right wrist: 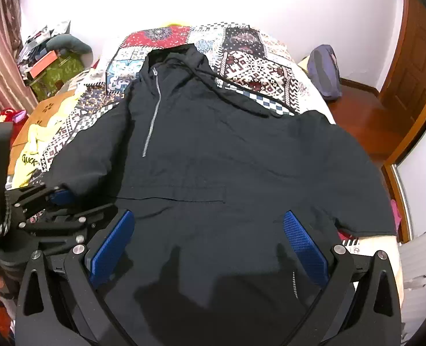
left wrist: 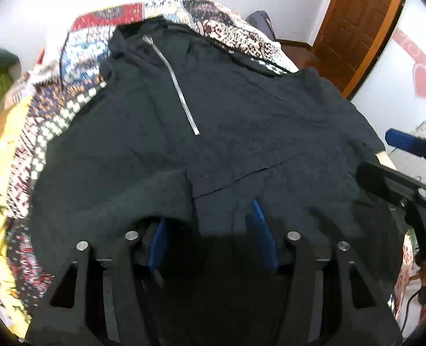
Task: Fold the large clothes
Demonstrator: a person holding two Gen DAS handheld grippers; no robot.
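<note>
Left wrist view: dark hooded pullover spread face-up over the patterned quilt of the bed, hood toward the head end, hem at the foot edge nearest the cameras. Silver half-zip running down from the collar, kangaroo-pocket seam crossing the chest. Left gripper low over the hem, jaws partly apart, a fold of dark cloth bunched over the left pad; cannot tell whether that pad touches it, but no pinch between the two pads. Right gripper at the right rim, above the bed's right edge.

Right wrist view: right gripper with blue pads spread wide, nothing between them, hovering above the lower front of the pullover. Right sleeve lying out toward the bed's right edge, cuff close to that edge. Left gripper low by the left sleeve.

Likely step: taking hold for a first fold. Best done by pinching only the hem corner or cuff, through both layers, not a loose ridge of top cloth. Worth lifting both sides together, keeping the cloth taut and level, then laying the fold along the zip line as centre guide. Risk: drawstring or sleeve dragging off the right edge.
</note>
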